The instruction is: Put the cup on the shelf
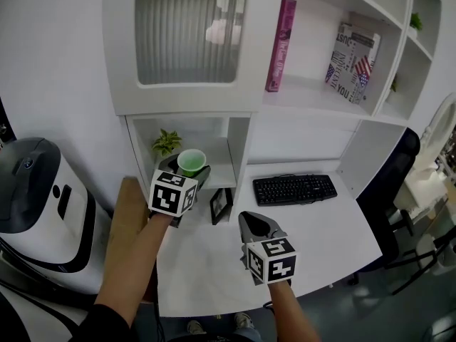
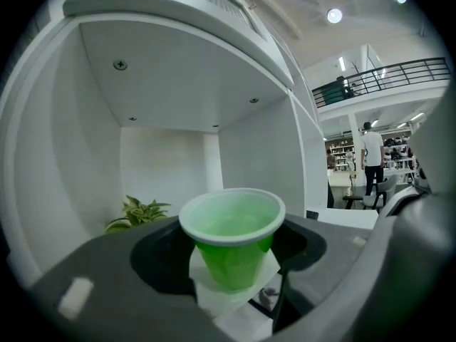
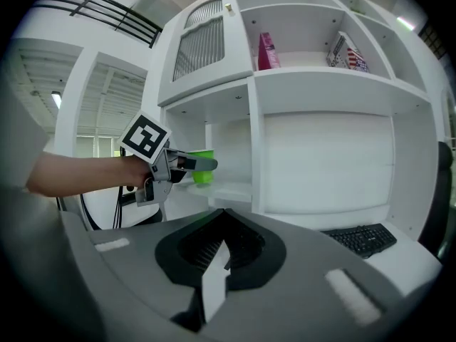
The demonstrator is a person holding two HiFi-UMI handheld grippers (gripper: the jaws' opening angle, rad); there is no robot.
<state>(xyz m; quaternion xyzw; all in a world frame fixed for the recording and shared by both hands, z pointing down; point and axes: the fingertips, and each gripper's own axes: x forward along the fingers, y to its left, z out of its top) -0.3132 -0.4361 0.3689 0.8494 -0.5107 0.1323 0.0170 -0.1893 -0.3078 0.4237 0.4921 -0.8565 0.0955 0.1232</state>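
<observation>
A green plastic cup (image 1: pixel 191 162) stands upright between the jaws of my left gripper (image 1: pixel 187 175), which is shut on its lower half. The cup (image 2: pixel 231 237) is at the mouth of the low white shelf cubby (image 1: pixel 219 171), in front of a small potted plant (image 2: pixel 135 212). In the right gripper view the cup (image 3: pixel 203 173) hovers close over the cubby's board (image 3: pixel 228 189); I cannot tell if it touches. My right gripper (image 1: pixel 256 228) hangs over the desk, shut and empty, its pads (image 3: pixel 212 280) pressed together.
A picture frame (image 1: pixel 221 205) leans on the desk below the cubby. A black keyboard (image 1: pixel 294 189) lies to the right. A pink book (image 1: pixel 281 45) and a printed box (image 1: pixel 354 63) stand on the upper shelf. A white appliance (image 1: pixel 35 205) is at the left.
</observation>
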